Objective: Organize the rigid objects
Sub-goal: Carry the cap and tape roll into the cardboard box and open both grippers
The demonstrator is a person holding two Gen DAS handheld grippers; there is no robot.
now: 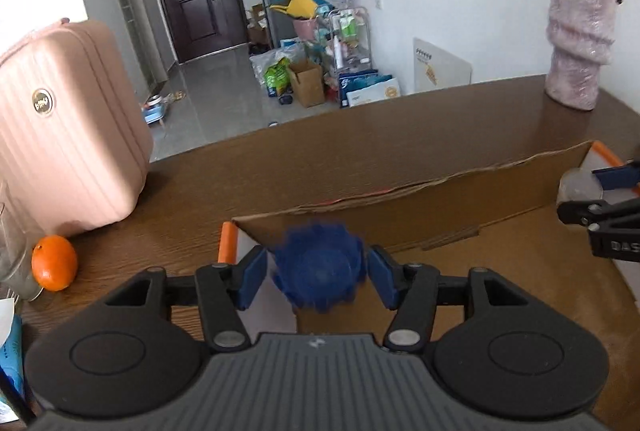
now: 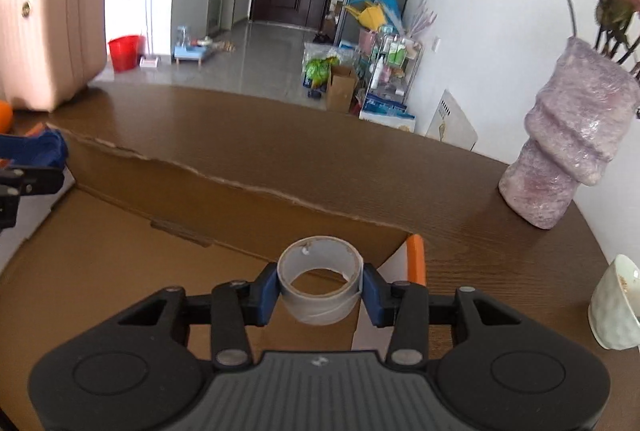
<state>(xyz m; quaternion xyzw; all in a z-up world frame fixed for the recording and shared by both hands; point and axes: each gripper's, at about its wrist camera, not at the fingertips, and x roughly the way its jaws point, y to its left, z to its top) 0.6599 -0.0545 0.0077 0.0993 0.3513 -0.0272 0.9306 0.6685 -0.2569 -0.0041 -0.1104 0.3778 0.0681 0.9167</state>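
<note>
Wooden table (image 2: 280, 151), tape roll (image 2: 320, 279) between right gripper (image 2: 320, 289) jaws

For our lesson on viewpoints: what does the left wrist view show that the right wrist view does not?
Left only: a blurred blue ridged cup between the left gripper's pads, with small gaps.

Right only: a grey tape roll between the right gripper's pads, and a pale ceramic bowl.

Both: the brown cardboard box, purple wrapped vase, pink suitcase and round orange fruit.

blurred blue ridged cup (image 1: 320, 267) above the cardboard box (image 1: 460, 199); grey tape roll (image 2: 320, 281) over the same box
</note>
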